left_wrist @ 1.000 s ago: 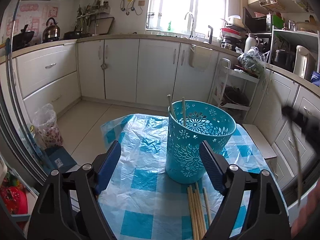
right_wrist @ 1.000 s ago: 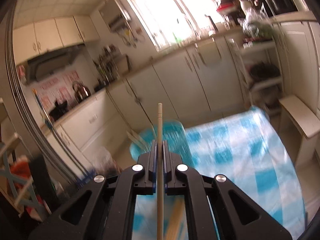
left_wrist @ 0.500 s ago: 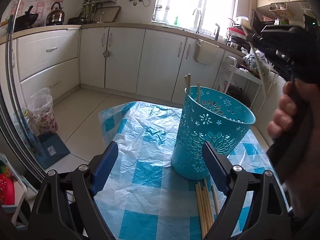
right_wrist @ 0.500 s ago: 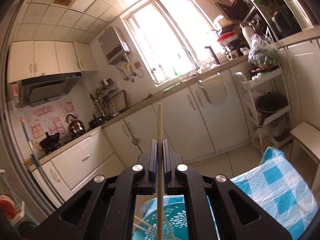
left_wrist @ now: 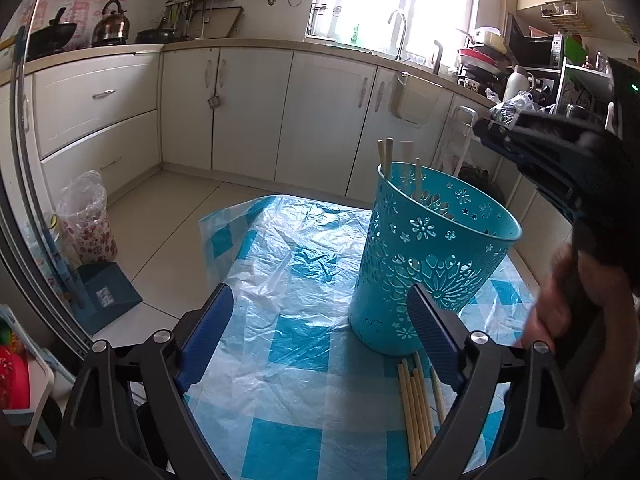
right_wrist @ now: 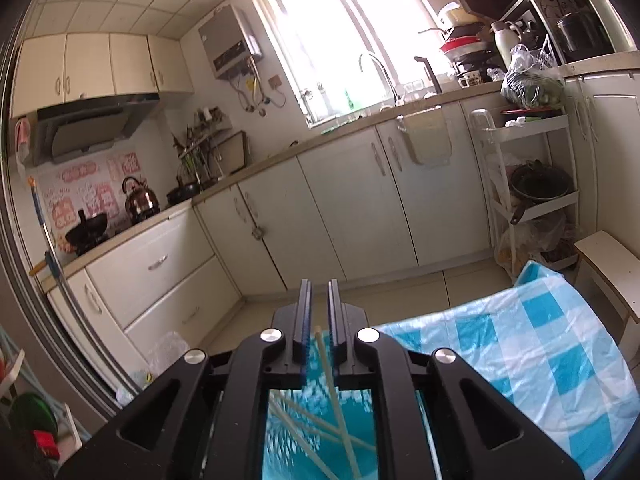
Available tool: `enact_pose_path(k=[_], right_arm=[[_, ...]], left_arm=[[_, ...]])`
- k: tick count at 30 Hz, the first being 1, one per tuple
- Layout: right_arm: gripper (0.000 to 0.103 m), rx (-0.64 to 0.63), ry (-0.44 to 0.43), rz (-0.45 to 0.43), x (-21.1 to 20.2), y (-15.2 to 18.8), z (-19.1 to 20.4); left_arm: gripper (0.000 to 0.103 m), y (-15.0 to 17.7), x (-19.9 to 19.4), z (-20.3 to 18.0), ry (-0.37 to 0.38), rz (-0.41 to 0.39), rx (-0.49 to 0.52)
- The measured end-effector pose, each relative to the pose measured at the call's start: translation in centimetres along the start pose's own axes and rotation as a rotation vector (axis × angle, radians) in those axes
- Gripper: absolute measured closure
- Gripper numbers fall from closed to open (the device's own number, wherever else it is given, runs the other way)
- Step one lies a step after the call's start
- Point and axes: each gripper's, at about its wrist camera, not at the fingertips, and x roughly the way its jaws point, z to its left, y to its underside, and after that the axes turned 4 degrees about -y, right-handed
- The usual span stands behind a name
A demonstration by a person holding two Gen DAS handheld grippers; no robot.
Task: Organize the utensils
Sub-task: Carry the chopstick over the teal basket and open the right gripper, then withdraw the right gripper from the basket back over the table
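The right gripper (right_wrist: 319, 316) is opening its jaws above the blue basket (left_wrist: 432, 256), and a chopstick (right_wrist: 334, 384) slips free between them; it could bounce off the rim and miss. The left gripper (left_wrist: 320, 340) gapes wide, holding nothing, near loose chopsticks (left_wrist: 418, 404) on the tabletop (left_wrist: 288, 360).

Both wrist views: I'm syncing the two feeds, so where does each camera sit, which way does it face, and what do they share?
Left wrist: on the left gripper, low over the table, facing the teal basket and loose chopsticks; the person's hand with the right gripper shows at right.
Right wrist: on the right gripper, above the basket, jaws opening around a chopstick.
Shared: basket, checked table cover, kitchen cabinets.
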Motion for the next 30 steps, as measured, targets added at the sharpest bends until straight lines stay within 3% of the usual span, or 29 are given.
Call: enact_pose_path(k=[5,10,17,20,22,24,30], right_arm=[[0.072,-0.044,0.033,0.04,-2.1,1.0,-0.3],[0.069,0.014,0.084,0.088,-4.1,1.8,-2.6],[0.049,-0.017,0.12,0.182,-8.8,4.7,-2.2],[0.032,-0.042,0.15,0.239,-10.8,6.4,-1.6],[0.029,-0.043,0.15,0.266,-11.7,7.2,-1.4],[0.018,-0.046,0.17,0.305,-12.4,8.2,-1.4],[0.013,-0.036,0.188,0.364,-13.8,9.9,-1.6]], left_arm=[[0.016,-0.1,-0.4,0.1,-0.006,-0.005,0.002],[0.013,0.0,-1.3,-0.2,-0.001,-0.005,0.009],[0.008,0.4,-3.6,-0.4,-0.008,-0.008,0.03],[0.008,0.7,-5.0,-0.7,-0.016,0.0,0.045],[0.008,0.9,-5.9,-0.9,-0.021,-0.001,0.056],[0.008,1.1,-6.8,-1.1,-0.022,-0.001,0.065],[0.008,1.7,-9.9,-1.9,-0.015,-0.004,0.095]])
